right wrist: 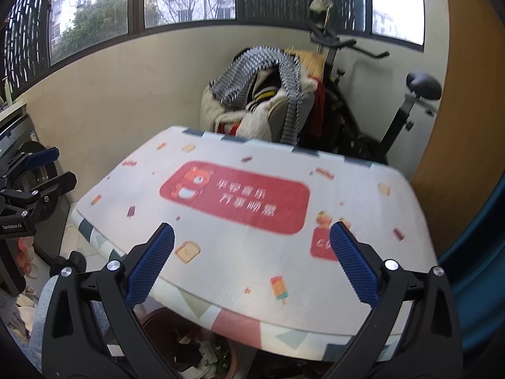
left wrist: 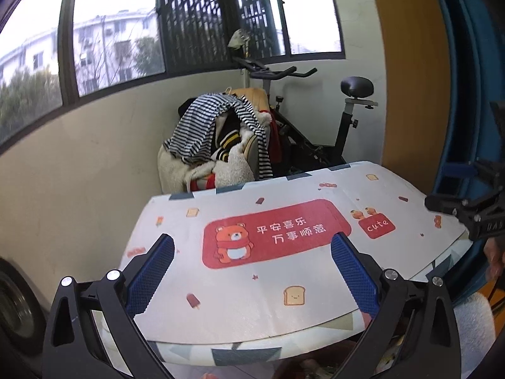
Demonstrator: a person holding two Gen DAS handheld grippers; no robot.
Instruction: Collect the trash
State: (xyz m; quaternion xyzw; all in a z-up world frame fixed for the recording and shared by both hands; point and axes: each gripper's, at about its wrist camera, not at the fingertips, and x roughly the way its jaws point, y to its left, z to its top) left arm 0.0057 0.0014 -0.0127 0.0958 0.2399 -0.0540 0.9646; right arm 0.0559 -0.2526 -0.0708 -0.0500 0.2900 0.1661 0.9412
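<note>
Ahead of me a counter [left wrist: 284, 300] wears a bear-print mat [left wrist: 274, 233], and beyond it striped clothes [left wrist: 205, 126] heap beside an exercise bike [left wrist: 344, 110] under windows [left wrist: 116, 47].

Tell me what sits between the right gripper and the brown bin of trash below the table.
The table's near edge overhangs the brown bin, which shows only partly beneath it with scraps inside. The right gripper hovers open above the printed tabletop, so that edge lies between them. Nothing else visible blocks the way.
</note>
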